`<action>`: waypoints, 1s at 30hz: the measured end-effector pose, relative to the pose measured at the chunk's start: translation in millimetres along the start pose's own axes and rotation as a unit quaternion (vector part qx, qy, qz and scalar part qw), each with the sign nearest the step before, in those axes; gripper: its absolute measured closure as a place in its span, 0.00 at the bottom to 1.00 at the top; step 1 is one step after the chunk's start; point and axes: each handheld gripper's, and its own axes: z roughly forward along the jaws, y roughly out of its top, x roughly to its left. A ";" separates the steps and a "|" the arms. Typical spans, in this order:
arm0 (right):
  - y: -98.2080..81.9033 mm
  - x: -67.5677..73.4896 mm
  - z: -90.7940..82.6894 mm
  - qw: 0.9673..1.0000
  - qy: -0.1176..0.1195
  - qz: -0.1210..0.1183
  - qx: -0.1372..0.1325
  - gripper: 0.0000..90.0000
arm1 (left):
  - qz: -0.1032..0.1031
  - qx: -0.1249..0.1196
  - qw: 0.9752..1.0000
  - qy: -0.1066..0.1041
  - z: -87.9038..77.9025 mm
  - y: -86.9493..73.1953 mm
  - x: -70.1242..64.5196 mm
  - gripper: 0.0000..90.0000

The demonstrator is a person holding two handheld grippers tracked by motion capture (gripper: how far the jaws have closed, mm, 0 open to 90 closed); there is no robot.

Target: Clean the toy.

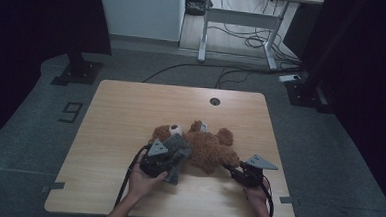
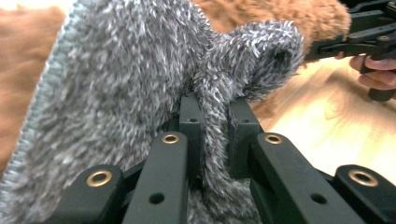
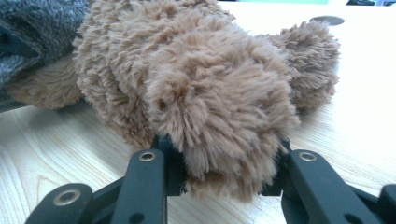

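Observation:
A brown teddy bear [image 1: 206, 147] lies on the wooden table [image 1: 130, 115], head toward the left. A grey fuzzy cloth [image 1: 179, 147] drapes over its left part. My left gripper [image 1: 171, 160] is shut on a fold of that grey cloth [image 2: 140, 79], the fabric pinched between the jaws [image 2: 215, 116]. My right gripper [image 1: 231, 168] is shut on one of the bear's limbs [image 3: 219, 107], which bulges out between its jaws [image 3: 224, 154]. In the left gripper view the right gripper [image 2: 355, 37] and its hand sit at the upper right, beside the bear's fur [image 2: 280, 14].
A round cable hole [image 1: 215, 101] sits near the table's far edge. Beyond the table stand a white desk frame [image 1: 240, 21] with loose cables on the floor and dark stand bases at left [image 1: 77, 72] and right [image 1: 304, 92].

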 end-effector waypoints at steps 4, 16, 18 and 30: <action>-0.3 -1.2 0.1 1.000 -0.001 0.002 0.001 0.70 | -0.012 0.002 1.000 0.010 -7.5 -6.1 12.1 0.88; -0.8 -2.9 1.3 1.000 0.001 0.009 0.000 0.70 | -0.012 -0.027 0.999 0.014 -28.7 7.1 17.4 0.88; -0.9 -3.0 1.4 1.000 0.001 0.010 0.000 0.70 | -0.007 -0.034 0.999 0.008 -26.8 17.5 12.0 0.88; -1.2 -3.1 1.2 1.000 0.002 0.009 0.000 0.70 | 0.042 -0.022 0.998 -0.043 26.6 77.7 -47.2 0.87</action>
